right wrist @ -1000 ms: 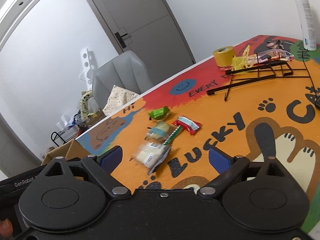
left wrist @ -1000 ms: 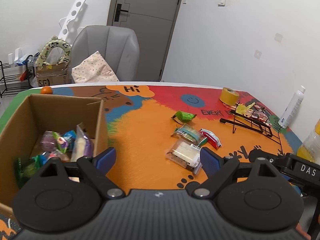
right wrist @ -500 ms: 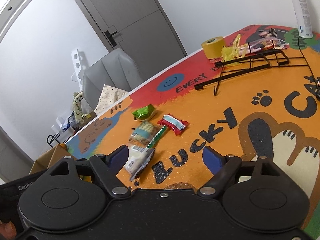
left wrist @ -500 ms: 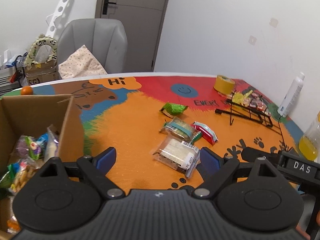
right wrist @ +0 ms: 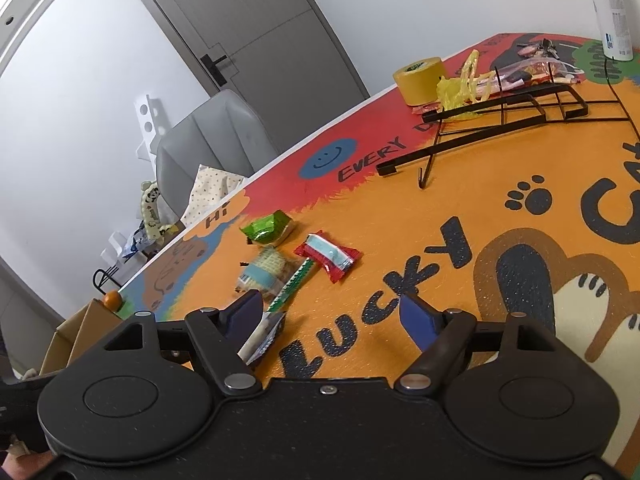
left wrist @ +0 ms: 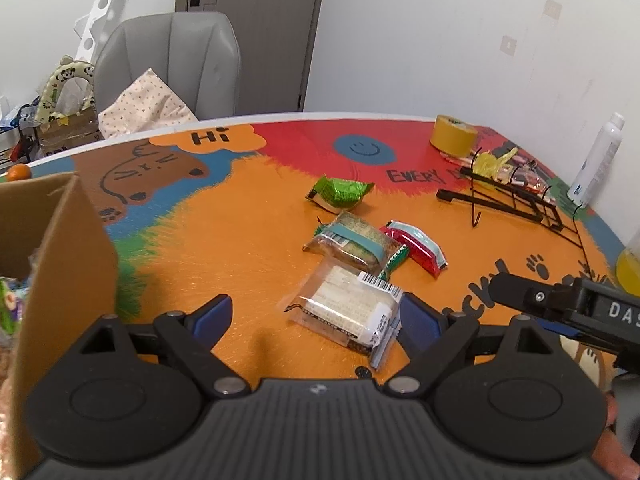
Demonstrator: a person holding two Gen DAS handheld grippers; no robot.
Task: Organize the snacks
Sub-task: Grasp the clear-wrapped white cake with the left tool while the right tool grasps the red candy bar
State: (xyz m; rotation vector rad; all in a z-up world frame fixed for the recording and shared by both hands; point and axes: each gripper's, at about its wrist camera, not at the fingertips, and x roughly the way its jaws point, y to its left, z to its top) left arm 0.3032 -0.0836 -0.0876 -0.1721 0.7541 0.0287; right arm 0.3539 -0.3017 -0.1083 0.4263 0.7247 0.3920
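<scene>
Orange, red and blue cartoon print covers the table, the biggest thing in view, with a grey chair behind its far edge at about eleven o'clock in the left wrist view. Next in size, a cardboard box stands at nine o'clock in that view, holding some wrapped snacks at its edge. A black wire rack lies at two o'clock, with a roll of yellow tape just beyond it and a white bottle further right. The left gripper hangs low over the table, its jaws wide apart with nothing pressed; a clear packet of pale wafers lies between the blue fingertips, nearer the right one. The right gripper has its jaws closing on bare table, and the corner of that packet sits just beside its left finger. Beyond, at twelve o'clock, three smaller snacks cluster near each other: a biscuit pack with a teal band, a red and pale blue wrapper touching it, and a green foil packet furthest away.
</scene>
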